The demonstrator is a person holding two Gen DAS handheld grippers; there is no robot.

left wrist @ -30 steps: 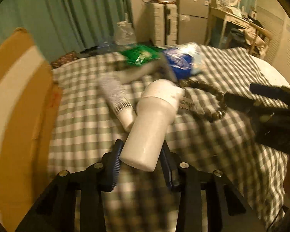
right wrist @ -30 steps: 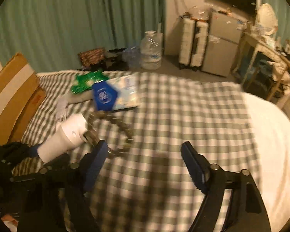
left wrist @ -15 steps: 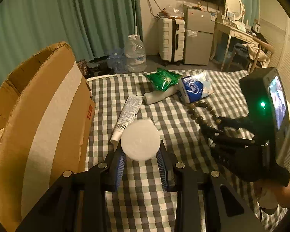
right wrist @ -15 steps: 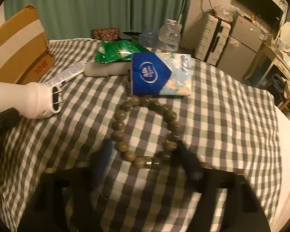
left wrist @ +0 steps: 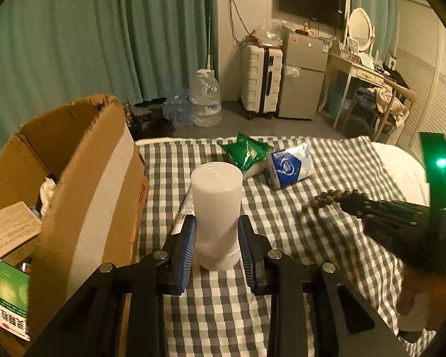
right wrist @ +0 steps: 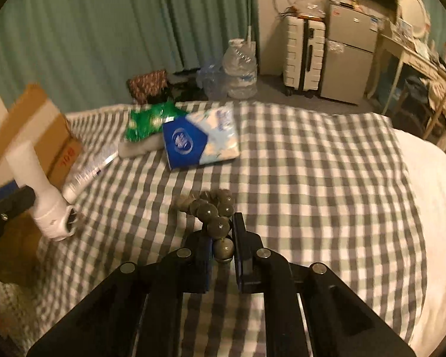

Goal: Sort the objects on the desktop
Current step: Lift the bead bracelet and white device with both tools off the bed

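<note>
White bottle [left wrist: 216, 205] is standing upright in the clenched left gripper [left wrist: 217, 247], raised beside the cardboard box [left wrist: 83, 184] at the bed's left edge. Bead bracelet [right wrist: 212, 208] is hanging pinched in the right gripper [right wrist: 221, 253] above the checked bedspread [right wrist: 312, 178]. Tissue pack [right wrist: 200, 139], green packet [right wrist: 148, 120] and tube [right wrist: 83, 175] are lying near the far edge.

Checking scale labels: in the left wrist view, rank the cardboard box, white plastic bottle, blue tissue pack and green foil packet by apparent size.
1. Brown cardboard box
2. White plastic bottle, enlarged by nearness
3. Blue tissue pack and green foil packet: too alike to rank, packet partly hidden.
</note>
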